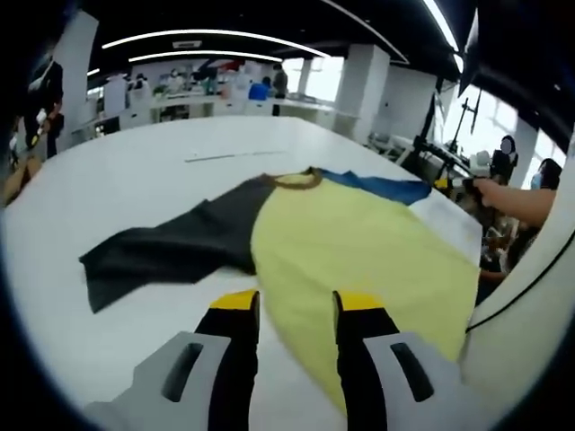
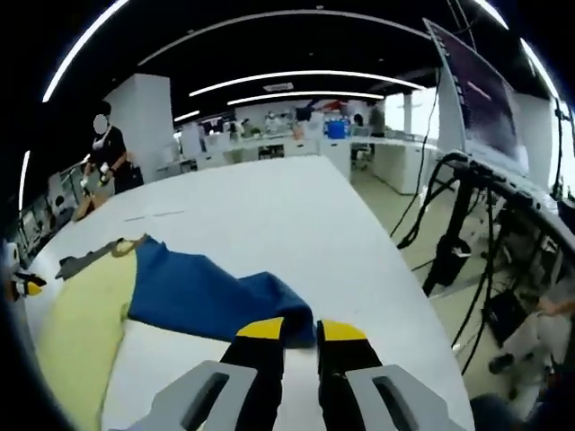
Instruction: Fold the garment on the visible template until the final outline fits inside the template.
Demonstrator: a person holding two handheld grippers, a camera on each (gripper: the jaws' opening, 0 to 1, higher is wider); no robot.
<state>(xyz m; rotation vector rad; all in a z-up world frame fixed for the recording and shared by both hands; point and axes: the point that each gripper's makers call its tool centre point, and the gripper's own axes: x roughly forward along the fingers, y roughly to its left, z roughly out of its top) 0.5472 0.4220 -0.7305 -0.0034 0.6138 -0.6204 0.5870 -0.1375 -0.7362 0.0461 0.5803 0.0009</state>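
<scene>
We see the T-shirt (image 1: pixel 359 242) flat on the white table (image 1: pixel 135 180); both left gripper (image 1: pixel 296 303) and right gripper (image 2: pixel 299 330) fingers stand open, empty.

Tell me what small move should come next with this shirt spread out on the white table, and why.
Probably ease the right gripper forward to pinch the blue sleeve, since its open jaws sit right at that sleeve's edge. The yellow-bodied shirt lies flat and unfolded on the white table, dark grey sleeve stretched out, and the left gripper hangs open at the hem.
</scene>
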